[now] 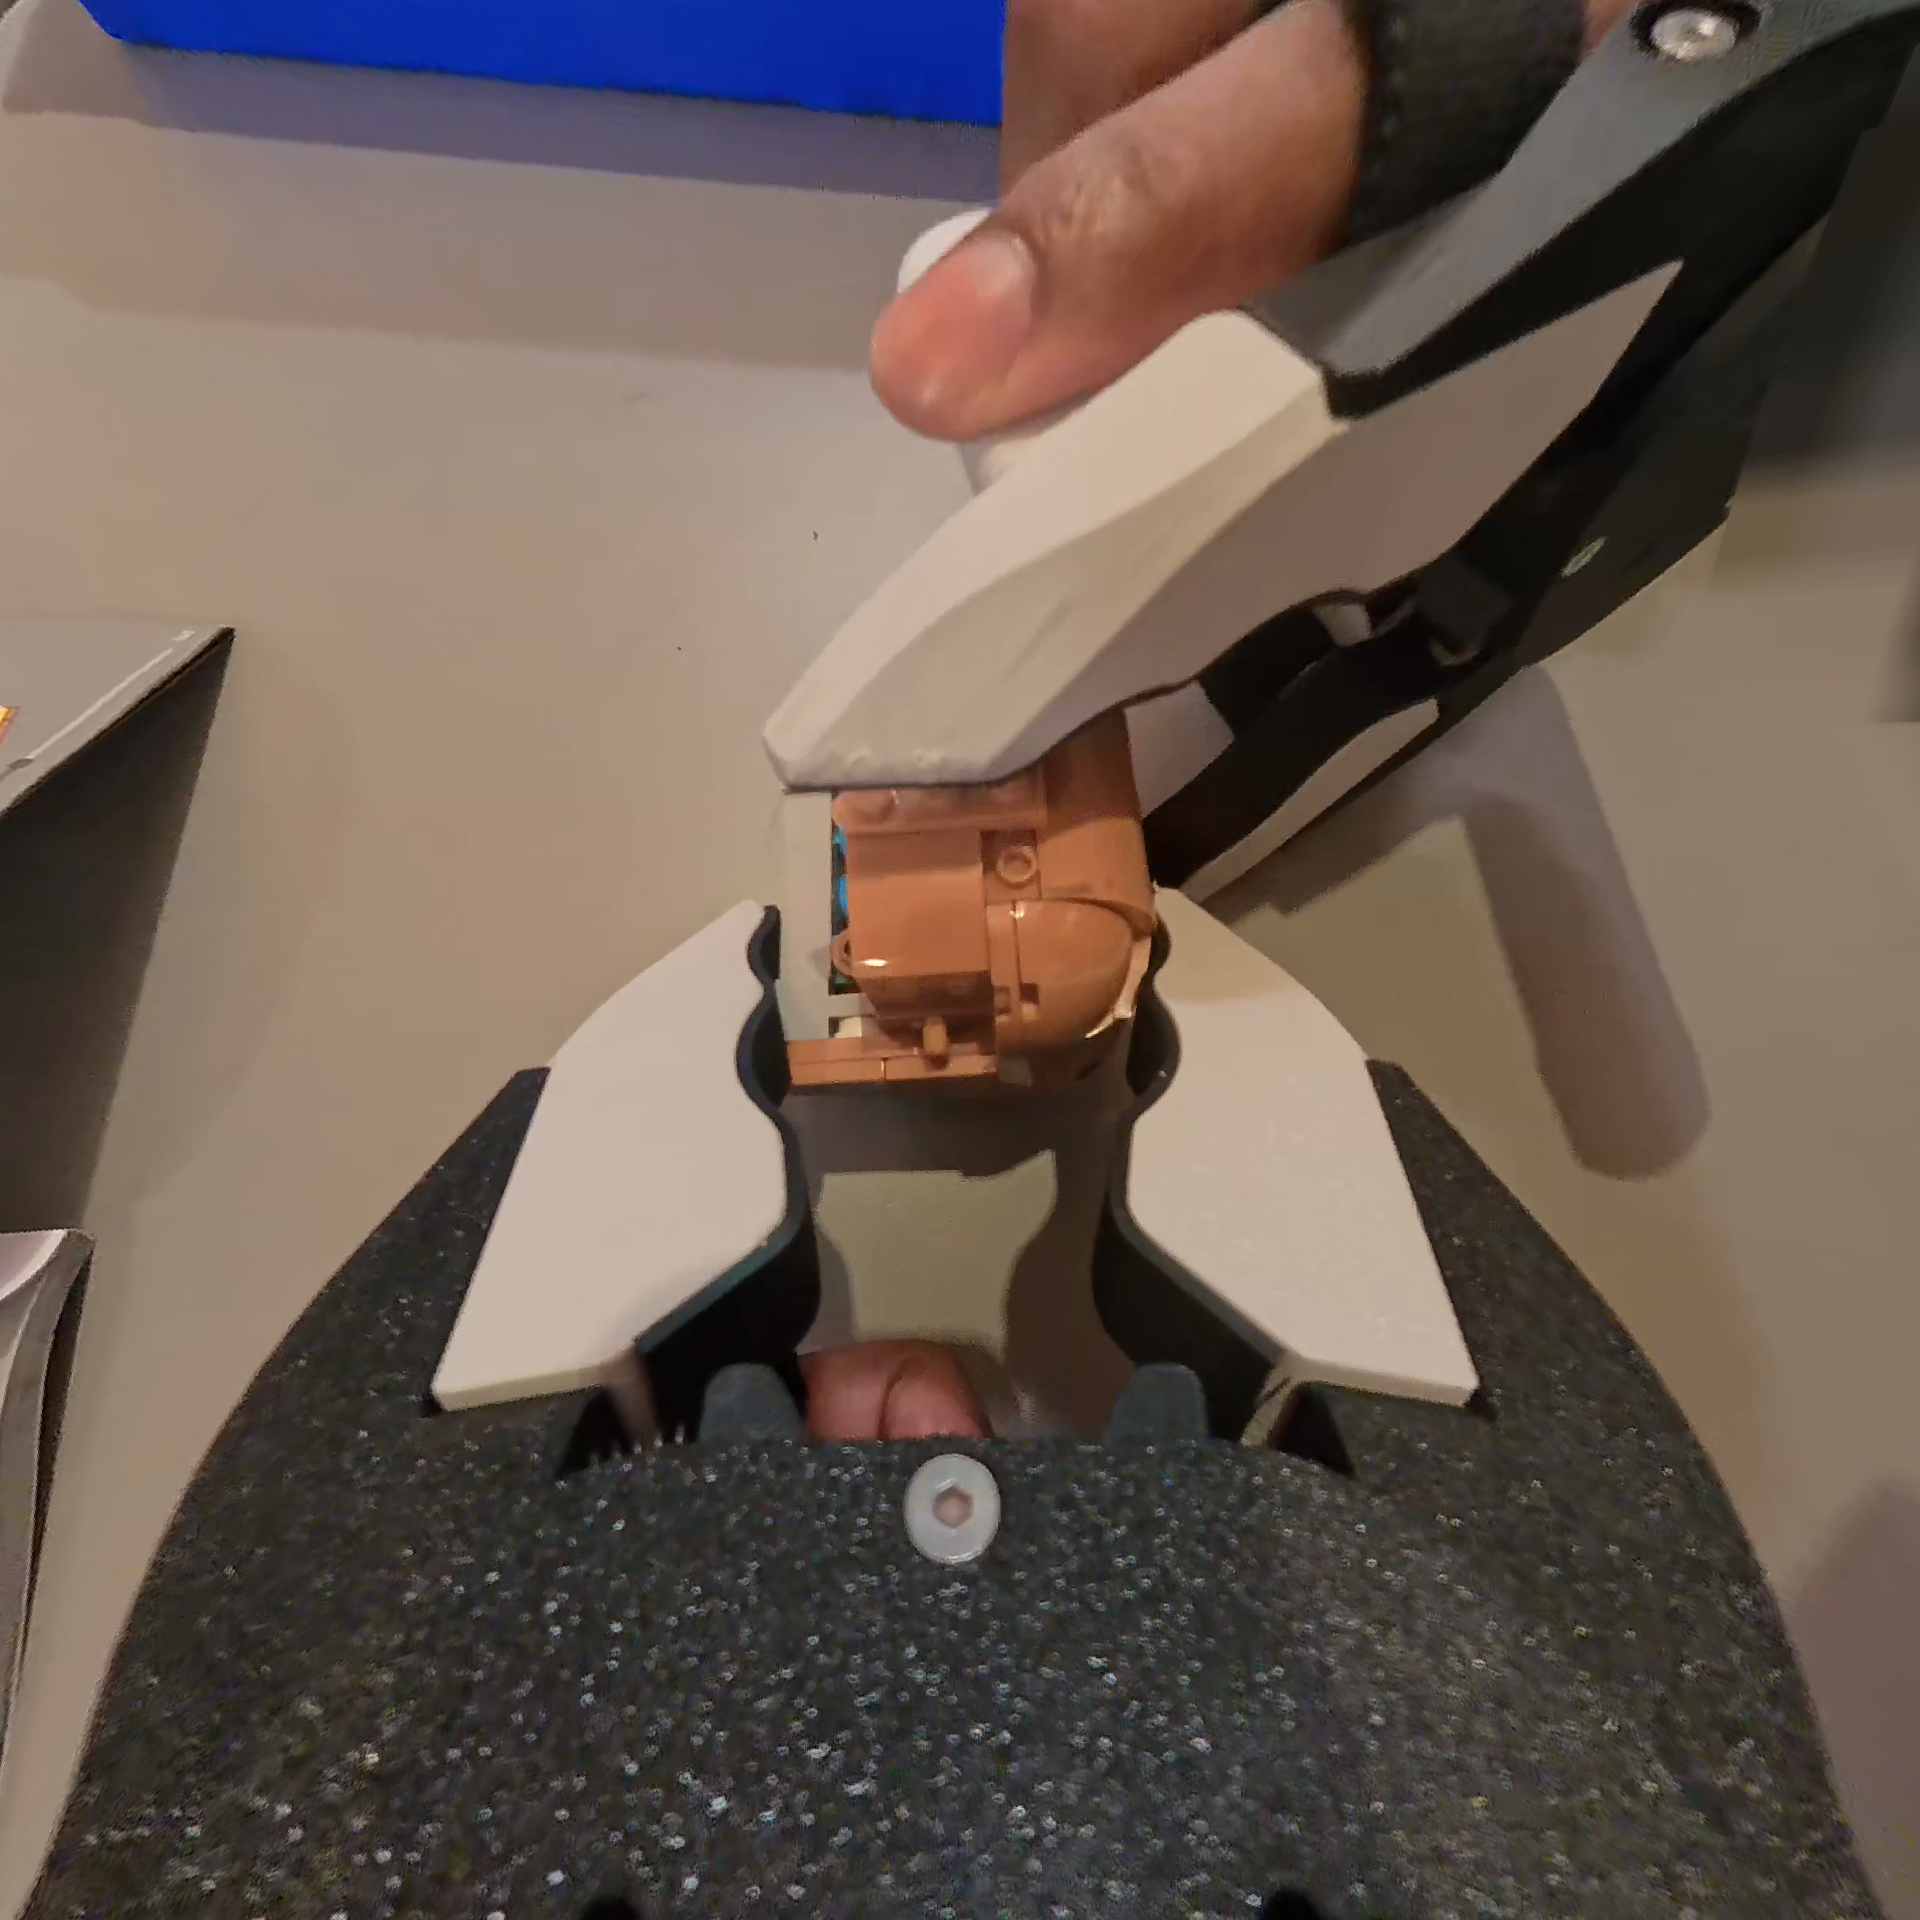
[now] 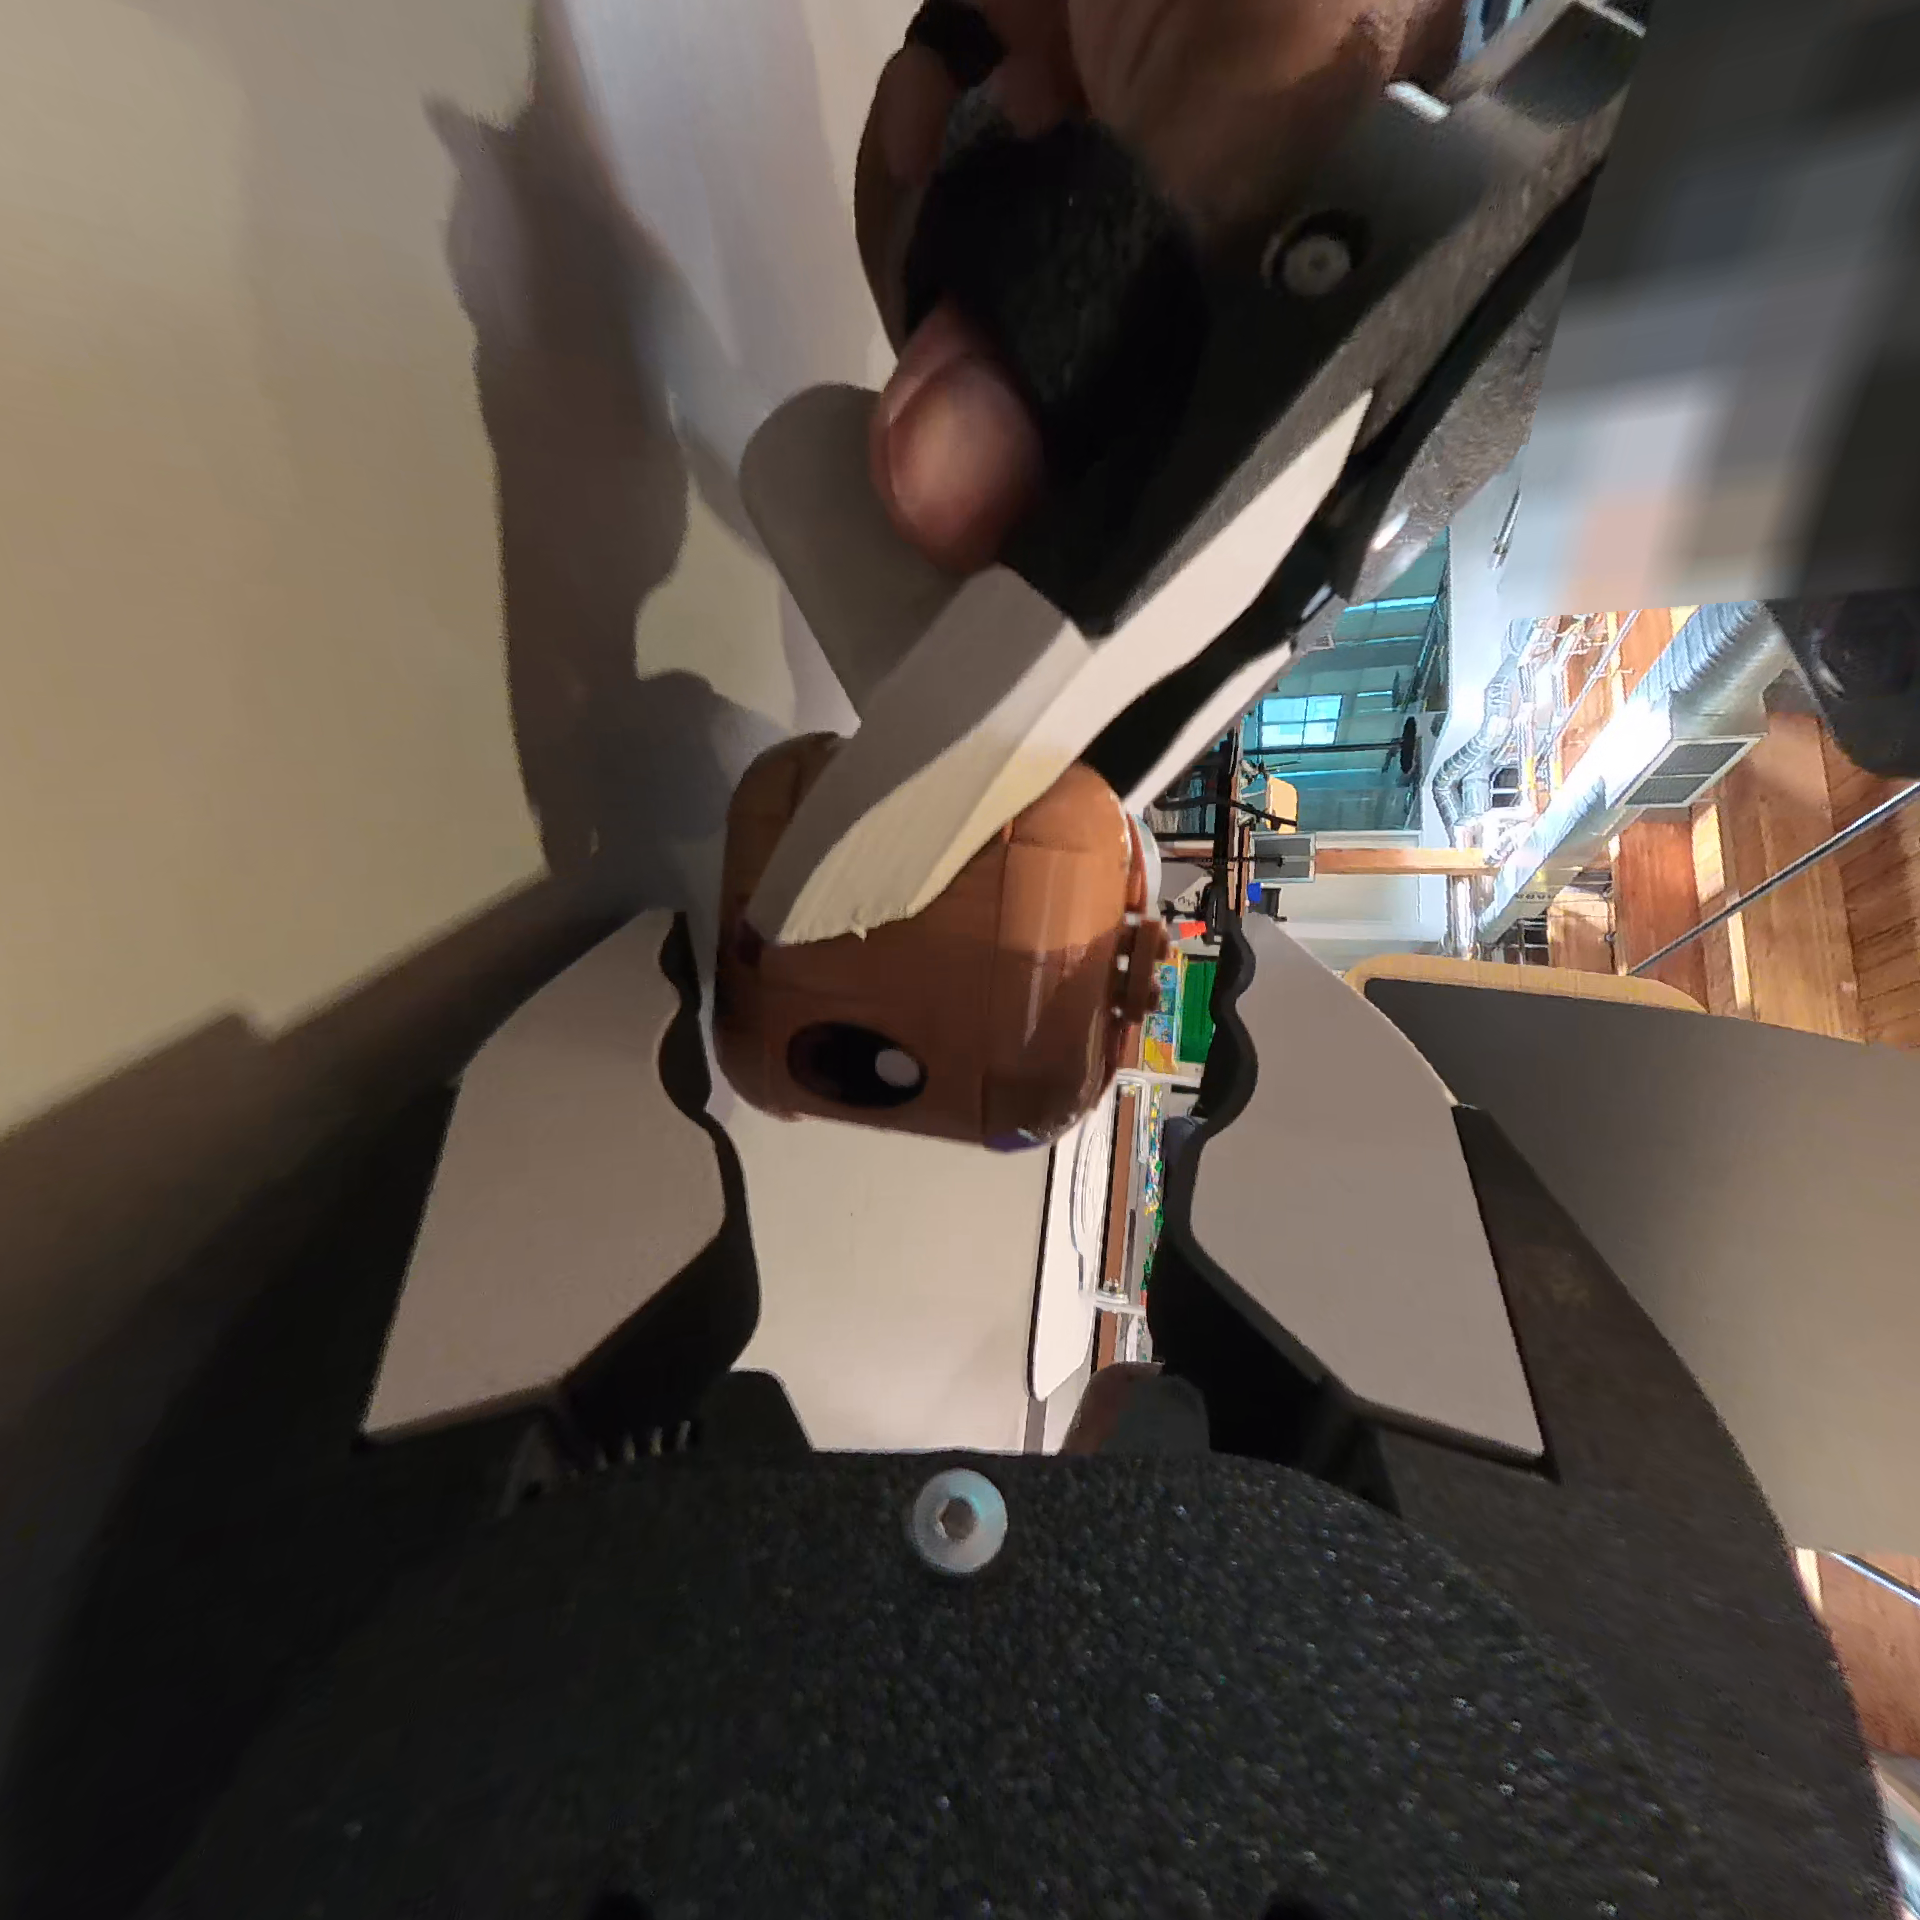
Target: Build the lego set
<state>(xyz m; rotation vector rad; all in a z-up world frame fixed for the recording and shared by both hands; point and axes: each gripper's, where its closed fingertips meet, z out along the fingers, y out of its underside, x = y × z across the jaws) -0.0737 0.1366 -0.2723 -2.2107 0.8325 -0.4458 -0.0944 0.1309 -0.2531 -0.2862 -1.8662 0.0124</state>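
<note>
A brown lego model (image 1: 935,935) with a rounded head sits between the fingertips of my left gripper (image 1: 961,956), which is closed on its sides. The right gripper's white finger (image 1: 1039,582) comes in from the upper right and lies across the model's top. In the right wrist view the model (image 2: 935,1039) shows a black eye with a white dot. My right gripper (image 2: 956,997) is closed on it from both sides. The left gripper's finger (image 2: 987,769) crosses the top of the head. The model is held above the table.
A beige table (image 1: 416,520) lies below. A blue box (image 1: 520,42) stands at its far edge. A dark box (image 1: 94,779) and a light sheet (image 1: 31,1351) lie at the left. A thumb (image 1: 1039,312) rests on the right gripper. Coloured bricks (image 2: 1153,1039) show far behind the model. Both grippers' tips are close together, under 4 cm apart.
</note>
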